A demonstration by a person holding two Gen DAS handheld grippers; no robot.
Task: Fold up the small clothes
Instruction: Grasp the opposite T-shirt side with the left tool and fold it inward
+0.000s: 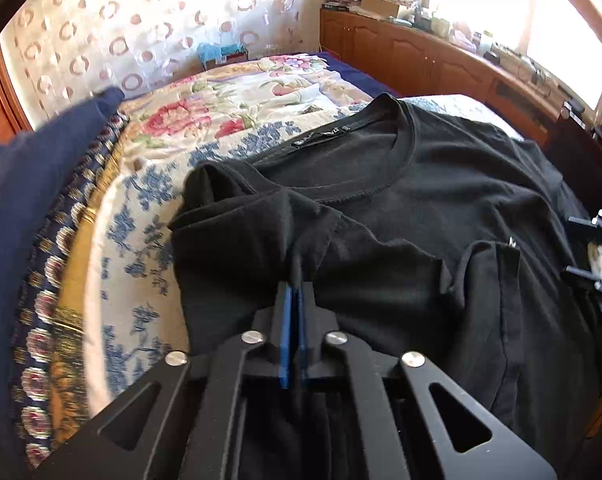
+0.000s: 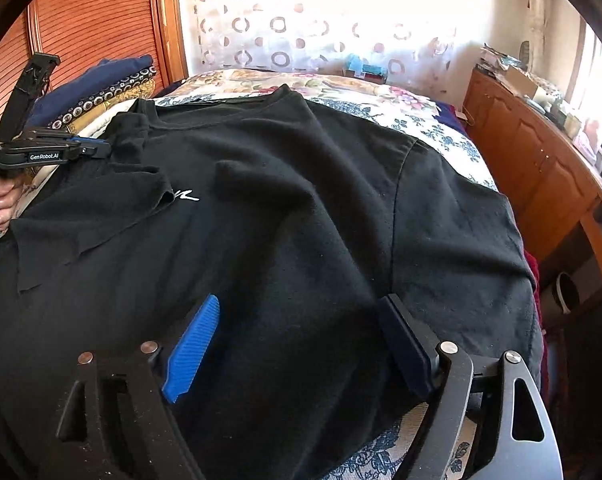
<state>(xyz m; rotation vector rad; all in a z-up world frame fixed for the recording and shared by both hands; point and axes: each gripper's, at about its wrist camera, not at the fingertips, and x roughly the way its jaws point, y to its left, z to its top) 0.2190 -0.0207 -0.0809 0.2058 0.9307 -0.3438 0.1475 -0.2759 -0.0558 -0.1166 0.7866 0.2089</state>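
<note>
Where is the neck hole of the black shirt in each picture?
Left wrist view: the shirt's collar sits above the middle, beyond the shut left gripper pinching the sleeve.
Right wrist view: the collar lies upper left, far from the open right gripper.
Shared landmark: the curtain with rings.

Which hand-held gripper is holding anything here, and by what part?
The left hand-held gripper pinches the black T-shirt by its folded-over sleeve fabric. The right hand-held gripper is open, holding nothing.

Matt black cloth T-shirt [image 2: 285,200]; ribbed blue pad [image 2: 193,350]; glossy wood cabinet [image 2: 533,160].
</note>
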